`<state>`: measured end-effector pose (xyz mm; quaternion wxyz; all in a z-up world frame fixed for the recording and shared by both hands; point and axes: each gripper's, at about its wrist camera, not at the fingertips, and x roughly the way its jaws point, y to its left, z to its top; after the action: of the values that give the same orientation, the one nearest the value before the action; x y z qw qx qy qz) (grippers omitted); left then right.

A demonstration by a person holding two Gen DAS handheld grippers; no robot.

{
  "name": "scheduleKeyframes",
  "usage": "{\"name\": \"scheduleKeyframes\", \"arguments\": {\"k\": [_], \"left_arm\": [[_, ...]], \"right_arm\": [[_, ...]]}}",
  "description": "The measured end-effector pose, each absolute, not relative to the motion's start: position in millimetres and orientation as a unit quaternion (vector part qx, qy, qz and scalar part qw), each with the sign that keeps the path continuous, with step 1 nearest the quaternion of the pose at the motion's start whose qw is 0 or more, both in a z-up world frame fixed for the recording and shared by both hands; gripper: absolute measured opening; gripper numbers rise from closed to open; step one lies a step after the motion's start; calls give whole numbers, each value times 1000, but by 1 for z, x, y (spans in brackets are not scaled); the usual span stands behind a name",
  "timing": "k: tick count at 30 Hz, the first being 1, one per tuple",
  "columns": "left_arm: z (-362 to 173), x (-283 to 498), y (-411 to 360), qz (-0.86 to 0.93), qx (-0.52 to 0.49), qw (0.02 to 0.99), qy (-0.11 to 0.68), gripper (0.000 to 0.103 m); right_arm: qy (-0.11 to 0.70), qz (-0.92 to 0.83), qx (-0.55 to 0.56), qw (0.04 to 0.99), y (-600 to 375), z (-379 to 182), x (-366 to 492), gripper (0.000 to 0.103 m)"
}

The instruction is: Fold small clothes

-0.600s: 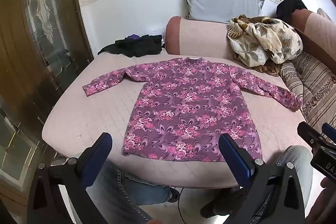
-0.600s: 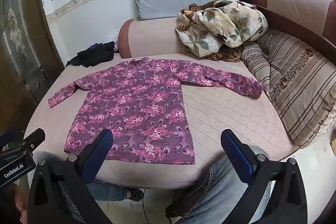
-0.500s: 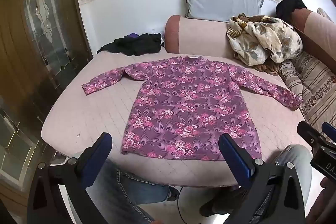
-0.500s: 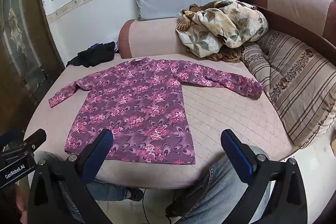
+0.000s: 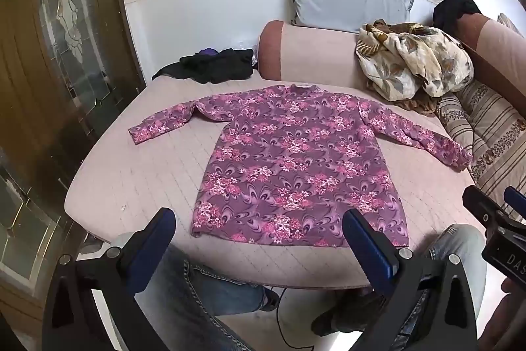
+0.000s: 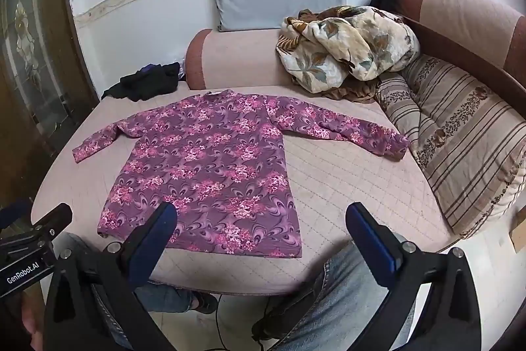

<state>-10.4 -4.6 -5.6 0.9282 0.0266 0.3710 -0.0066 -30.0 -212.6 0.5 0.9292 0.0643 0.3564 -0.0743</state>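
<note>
A: Start nearest. What are the tools doing?

B: The left gripper (image 5: pixel 256 237) hangs off the near edge of the mattress (image 5: pixel 138 183), above the person's knees, jaws spread wide, holding nothing. The right gripper (image 6: pixel 259 234) is the same: wide apart, empty, just short of the near edge.

A: And the garment?

B: The purple floral top (image 5: pixel 296 163) lies flat, front up, in the middle of the mattress. Its hem runs along the near edge, its collar points at the bolster (image 5: pixel 312 55) on the far side, and both sleeves are spread out.

A: So nothing is folded yet. How would you open?

B: I judge a sleeve comes first. The right sleeve (image 6: pixel 342 127) reaches toward the striped cushion (image 6: pixel 460 147) at the right edge; pinch it at the cuff, one layer only, and lay it across the chest. Then take the left sleeve (image 5: pixel 161 124) likewise.

A: Risks?

B: The knit looks soft, so lift low to avoid dragging the body askew. Keep clear of the dark clothes (image 5: pixel 213 64) at the far left corner.
</note>
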Motion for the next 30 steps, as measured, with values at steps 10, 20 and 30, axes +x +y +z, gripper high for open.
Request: {"name": "scheduleKeyframes", "arguments": {"k": [10, 20, 30], "left_arm": [[-5, -8, 2, -4, 14, 925, 379, 103], [1, -7, -7, -15, 24, 926, 377, 103], [-6, 5, -15, -18, 29, 919, 394, 103]], "right_arm": [[353, -75, 64, 930, -212, 0, -32, 102], [353, -76, 75, 930, -218, 0, -29, 102], [349, -82, 87, 929, -230, 1, -25, 102]]}}
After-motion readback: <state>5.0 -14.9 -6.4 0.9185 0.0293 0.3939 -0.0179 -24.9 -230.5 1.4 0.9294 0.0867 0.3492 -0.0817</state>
